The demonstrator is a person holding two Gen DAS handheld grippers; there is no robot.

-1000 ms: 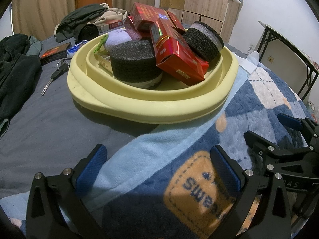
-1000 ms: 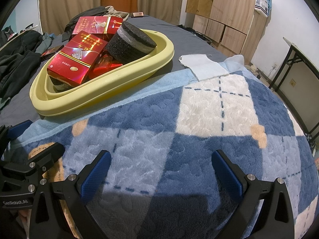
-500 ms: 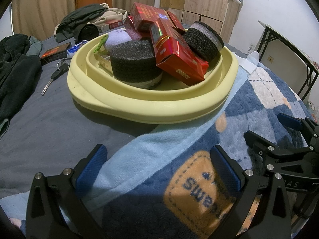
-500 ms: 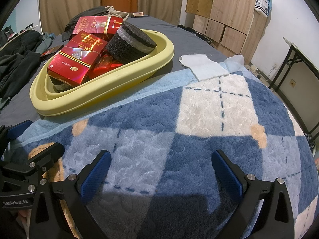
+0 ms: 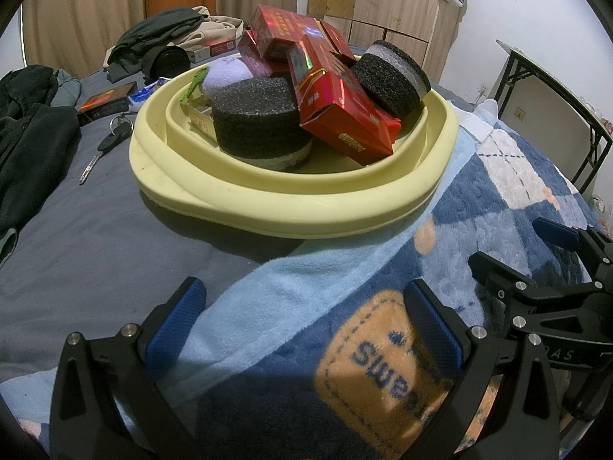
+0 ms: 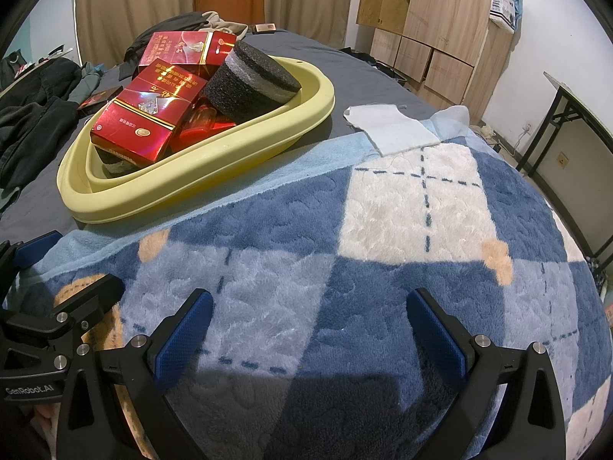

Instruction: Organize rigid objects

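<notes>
Left gripper (image 5: 302,314) spread wide, blue-padded fingers (image 5: 176,310) empty, hovering low over the fluffy blue-and-white checked blanket (image 6: 402,207). Right gripper (image 6: 306,322) same: jaws far apart, nothing between them, above the blanket. Can't tell if either touches the fabric. Each gripper shows at the edge of the other's view, side by side, near each other.

Task items sit piled in the pale yellow oval plastic basin (image 5: 291,207), just past the blanket's light blue border, resting on the dark grey bedsheet (image 5: 76,245). Inside: black round foam puck (image 5: 256,119) at front, second black foam disc with grey band (image 5: 390,76) leaning on the far right rim, glossy red cardboard box (image 5: 337,111) tilted between them, more red boxes (image 5: 291,30) stacked behind, lavender soft ball (image 5: 226,73) at back left.

Beside the basin to the left, a black-headed key (image 5: 103,149) on the sheet. Dark clothes heap (image 5: 27,122) far left. White folded cloth (image 6: 390,126) lies at the blanket's far edge. Wooden wardrobe (image 6: 440,19) and beige curtains (image 6: 134,4) behind; black-framed folding table (image 6: 574,115) on the right by the white wall.
</notes>
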